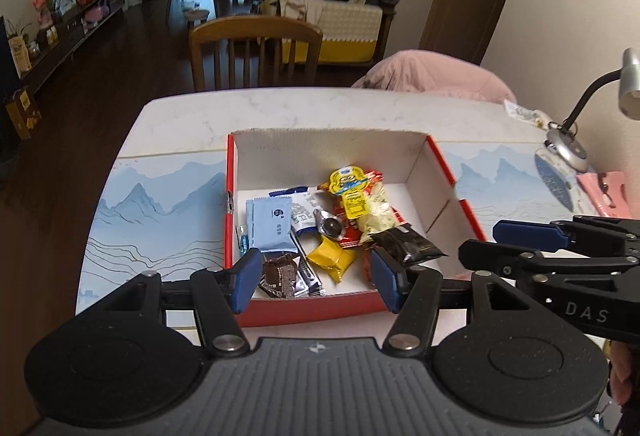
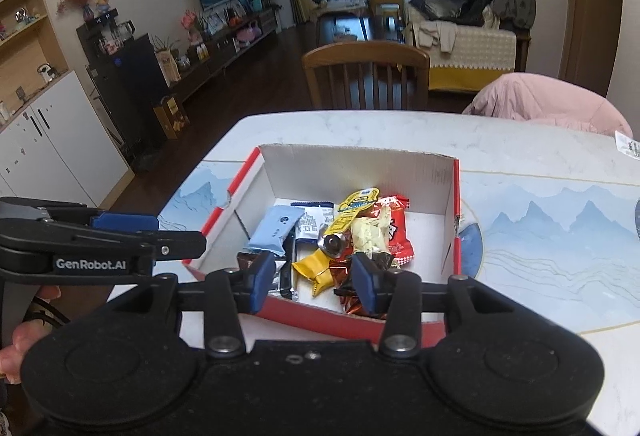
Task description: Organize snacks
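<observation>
Meanwhile, a red cardboard box with a white inside sits on the desk, on a placemat printed with blue mountains. All the snacks in sight lie together on the floor of that box, toward its near and middle part.

From the left wrist view, a pale blue packet lies at the left of the pile, with a white and blue packet just to its right. A yellow wrapped sweet lies nearer, and a dark brown wrapped piece sits at the near left corner. A yellow cartoon-printed sachet lies at the far side of the pile, touching a pale crinkled bag over a red packet. A black sachet lies at the right of the heap.

The left hand-held gripper hangs above the near edge of the box, its blue pads standing about half apart with nothing between them; the snacks seen through the gap lie below on the box floor. The right hand-held gripper hovers over the same near edge, its jaws only partly parted and gripping nothing. Each tool shows in the other's camera, level and beside its partner.

Beyond the desk stands a wooden chair, and a pink padded garment rests at the far right. A desk lamp stands on the right side.
</observation>
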Motion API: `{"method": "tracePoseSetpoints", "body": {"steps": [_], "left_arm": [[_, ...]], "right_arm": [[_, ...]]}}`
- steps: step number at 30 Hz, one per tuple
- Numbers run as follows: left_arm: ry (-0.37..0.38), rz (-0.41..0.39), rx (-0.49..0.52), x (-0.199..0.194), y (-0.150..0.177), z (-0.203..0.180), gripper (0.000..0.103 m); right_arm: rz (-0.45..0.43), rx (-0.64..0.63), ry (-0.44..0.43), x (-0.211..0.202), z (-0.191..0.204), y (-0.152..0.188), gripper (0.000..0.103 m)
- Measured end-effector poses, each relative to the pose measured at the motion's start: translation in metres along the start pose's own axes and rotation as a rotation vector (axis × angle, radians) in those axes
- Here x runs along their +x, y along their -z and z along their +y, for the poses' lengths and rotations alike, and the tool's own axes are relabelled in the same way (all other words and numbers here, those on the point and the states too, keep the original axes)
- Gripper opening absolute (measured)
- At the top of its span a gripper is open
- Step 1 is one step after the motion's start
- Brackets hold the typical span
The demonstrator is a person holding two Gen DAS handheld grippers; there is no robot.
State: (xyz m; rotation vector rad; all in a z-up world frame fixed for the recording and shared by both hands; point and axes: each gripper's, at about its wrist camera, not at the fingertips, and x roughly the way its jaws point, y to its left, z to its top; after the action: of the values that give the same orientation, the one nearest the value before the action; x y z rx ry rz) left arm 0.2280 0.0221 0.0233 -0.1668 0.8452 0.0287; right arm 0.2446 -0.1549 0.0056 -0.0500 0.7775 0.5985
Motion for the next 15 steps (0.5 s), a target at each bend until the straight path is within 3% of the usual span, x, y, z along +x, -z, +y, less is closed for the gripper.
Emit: {"method": "tracePoseSetpoints", "body": {"steps": [5,7,9,13,15], "left_arm": [[0.008,-0.043,0.001,-0.020,0.010,-0.001,0.061],[0.010,-0.059,0.004,-0.025,0.013,-0.002,0.062],[0.020,-0.069,0.005,-0.030,0.017,-0.002,0.071],[0.043,-0.087,-0.005,-0.038,0.026,-0.001,0.073],[0.056,-0.096,-0.001,-0.042,0.030,-0.002,0.080]], "right_arm": [[-0.048,0.002,-0.002,-0.015,0.005,0.009,0.060],[-0.062,0.009,-0.004,-0.019,0.006,0.012,0.077],[-0.084,0.011,-0.005,-0.024,0.006,0.016,0.086],[-0.102,0.004,-0.023,-0.032,0.010,0.020,0.095],[-0.123,0.003,-0.029,-0.037,0.012,0.022,0.100]]}}
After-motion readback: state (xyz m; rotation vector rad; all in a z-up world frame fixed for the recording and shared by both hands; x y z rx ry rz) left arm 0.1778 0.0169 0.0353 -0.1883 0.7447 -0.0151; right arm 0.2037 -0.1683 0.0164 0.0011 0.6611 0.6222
